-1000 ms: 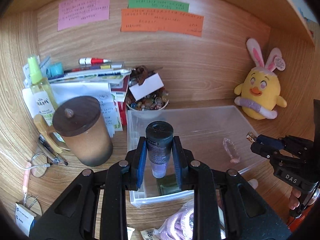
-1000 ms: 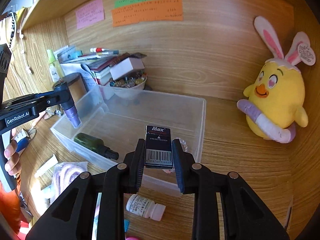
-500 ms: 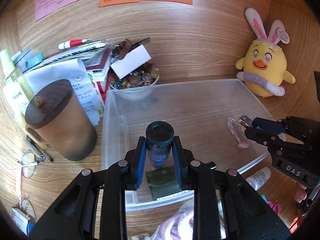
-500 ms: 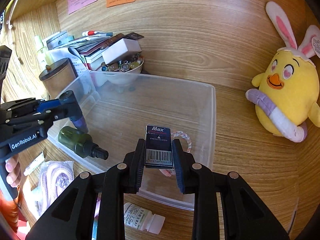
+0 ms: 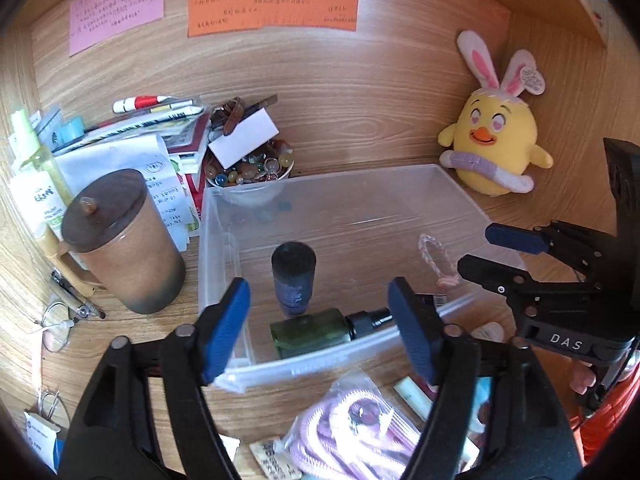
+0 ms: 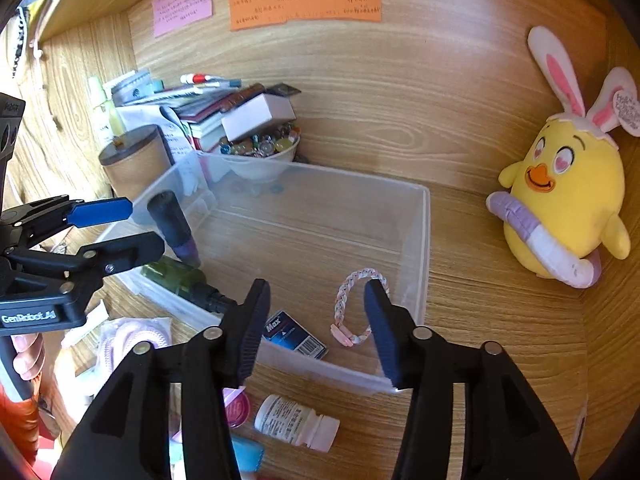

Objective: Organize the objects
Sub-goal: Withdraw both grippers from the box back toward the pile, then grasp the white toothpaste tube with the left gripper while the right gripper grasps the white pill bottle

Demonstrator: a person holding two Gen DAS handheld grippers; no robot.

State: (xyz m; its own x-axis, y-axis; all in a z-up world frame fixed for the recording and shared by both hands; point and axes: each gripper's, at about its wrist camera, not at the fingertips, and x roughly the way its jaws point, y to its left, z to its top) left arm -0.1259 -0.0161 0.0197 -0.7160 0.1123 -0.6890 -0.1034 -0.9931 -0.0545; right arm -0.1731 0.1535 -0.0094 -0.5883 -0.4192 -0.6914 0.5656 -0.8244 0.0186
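A clear plastic bin (image 5: 452, 184) (image 6: 424, 232) sits on the wooden desk. My left gripper (image 5: 318, 330) (image 6: 140, 226) hangs over its near-left corner, its jaws opening, with no pad touching anything. Just past its fingertips a dark tube with a purple end (image 5: 293, 276) (image 6: 174, 226) leans free in the bin, above a green bottle (image 5: 316, 332) (image 6: 180, 280) lying on its side. My right gripper (image 6: 316, 332) (image 5: 476, 250) is over the bin's near edge, its jaws opening too. A dark "Max" staples box (image 6: 294, 336) lies loose on the bin floor beside a braided bracelet (image 6: 356, 308) (image 5: 434, 256).
A brown lidded mug (image 5: 120, 240), a bowl of beads (image 5: 248, 172) and stacked books and papers crowd the back left. A yellow plush chick (image 6: 560, 200) sits at the right. In front of the bin lie a white pill bottle (image 6: 296, 422) and a bag of purple cord (image 5: 352, 428).
Both grippers have opened. The left one let go of the dark tube, which now leans in the bin. The right one let go of the staples box, now on the bin floor.
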